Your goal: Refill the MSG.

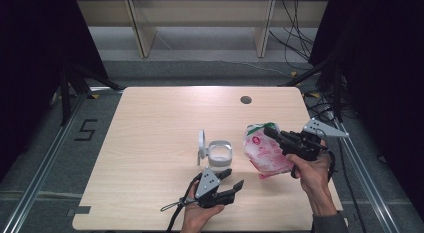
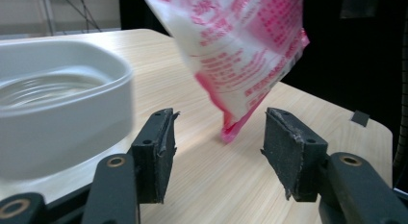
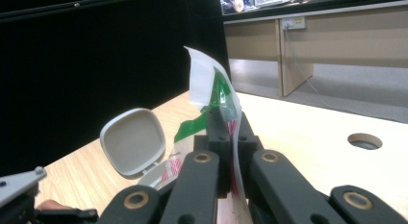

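A white plastic bag (image 1: 262,150) with pink print and a green-marked top hangs above the table's right side. My right gripper (image 1: 267,131) is shut on the bag's upper edge; in the right gripper view the jaws (image 3: 231,132) pinch the thin film of the bag (image 3: 219,89) between them. A small white container (image 1: 220,153) stands mid-table with its hinged lid (image 1: 201,145) raised. My left gripper (image 1: 234,178) is just in front of the container, open with nothing between its pads. Beyond the gap of the left gripper (image 2: 216,147) the bag's lower corner (image 2: 240,46) hangs near the tabletop.
The light wooden table (image 1: 150,123) has a round cable hole (image 1: 245,99) near its far edge. The container's wall (image 2: 57,104) is close on one side of the left gripper. Shelving and cables stand on the floor beyond the table.
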`<state>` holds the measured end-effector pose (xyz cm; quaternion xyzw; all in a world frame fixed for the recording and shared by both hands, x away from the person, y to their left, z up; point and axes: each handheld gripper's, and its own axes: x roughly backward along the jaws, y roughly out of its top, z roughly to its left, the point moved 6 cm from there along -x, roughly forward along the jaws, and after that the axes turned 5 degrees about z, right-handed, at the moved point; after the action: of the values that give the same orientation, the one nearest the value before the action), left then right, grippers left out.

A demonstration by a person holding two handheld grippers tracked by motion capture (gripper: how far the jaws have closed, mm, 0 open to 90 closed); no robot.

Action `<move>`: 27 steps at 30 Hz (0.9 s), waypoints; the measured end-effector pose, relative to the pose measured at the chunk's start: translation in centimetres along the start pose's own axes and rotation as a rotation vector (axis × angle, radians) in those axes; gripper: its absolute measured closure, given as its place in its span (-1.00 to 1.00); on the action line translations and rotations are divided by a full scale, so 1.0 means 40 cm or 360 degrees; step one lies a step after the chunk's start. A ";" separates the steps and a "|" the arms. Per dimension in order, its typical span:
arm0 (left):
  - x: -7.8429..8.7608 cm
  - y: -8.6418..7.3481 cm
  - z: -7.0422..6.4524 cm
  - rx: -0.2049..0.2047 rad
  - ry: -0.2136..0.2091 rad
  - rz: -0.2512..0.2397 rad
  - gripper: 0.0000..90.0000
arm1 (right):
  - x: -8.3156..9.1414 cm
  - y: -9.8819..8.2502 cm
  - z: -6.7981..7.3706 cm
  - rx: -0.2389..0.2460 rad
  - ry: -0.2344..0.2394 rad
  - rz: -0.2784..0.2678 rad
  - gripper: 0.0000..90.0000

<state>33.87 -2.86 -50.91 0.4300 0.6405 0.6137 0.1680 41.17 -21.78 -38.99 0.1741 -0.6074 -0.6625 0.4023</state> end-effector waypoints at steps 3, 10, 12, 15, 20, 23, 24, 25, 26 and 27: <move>0.015 -0.005 0.012 -0.0013 0.0012 -0.0005 -0.02 | -0.001 -0.007 0.004 -0.0054 0.0017 0.0024 1.00; 0.030 -0.026 0.033 -0.0080 0.0018 0.0068 -0.10 | 0.004 -0.027 -0.007 -0.0065 -0.0015 0.0061 1.00; 0.035 -0.031 0.041 -0.0057 0.0032 0.0073 -0.14 | 0.005 -0.025 -0.014 -0.0049 -0.0025 0.0029 1.00; 0.046 -0.035 0.049 -0.0001 0.0053 0.0059 -0.15 | 0.015 -0.027 -0.021 -0.0035 -0.0055 0.0053 1.00; 0.069 -0.042 0.065 0.0007 0.0095 0.0056 -0.15 | 0.029 -0.032 -0.038 -0.0038 -0.0126 0.0067 1.00; 0.073 -0.044 0.071 0.0036 0.0090 0.0043 -0.18 | 0.041 -0.035 -0.050 -0.0029 -0.0171 0.0106 1.00; 0.077 -0.046 0.072 0.0028 0.0103 0.0057 -0.18 | 0.042 -0.034 -0.055 0.0004 -0.0194 0.0100 1.00; 0.077 -0.046 0.074 0.0019 0.0108 0.0059 -0.18 | 0.045 -0.036 -0.057 0.0007 -0.0223 0.0119 1.00; 0.075 -0.046 0.076 0.0021 0.0104 0.0046 -0.19 | 0.044 -0.037 -0.058 0.0018 -0.0231 0.0128 1.00; 0.077 -0.047 0.077 0.0028 0.0129 0.0062 -0.19 | 0.046 -0.038 -0.063 0.0049 -0.0261 0.0144 1.00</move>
<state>33.75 1.71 -52.29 0.4186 0.6438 0.6281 0.1262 41.34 -24.91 -40.45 0.0977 -0.6557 -0.6462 0.3781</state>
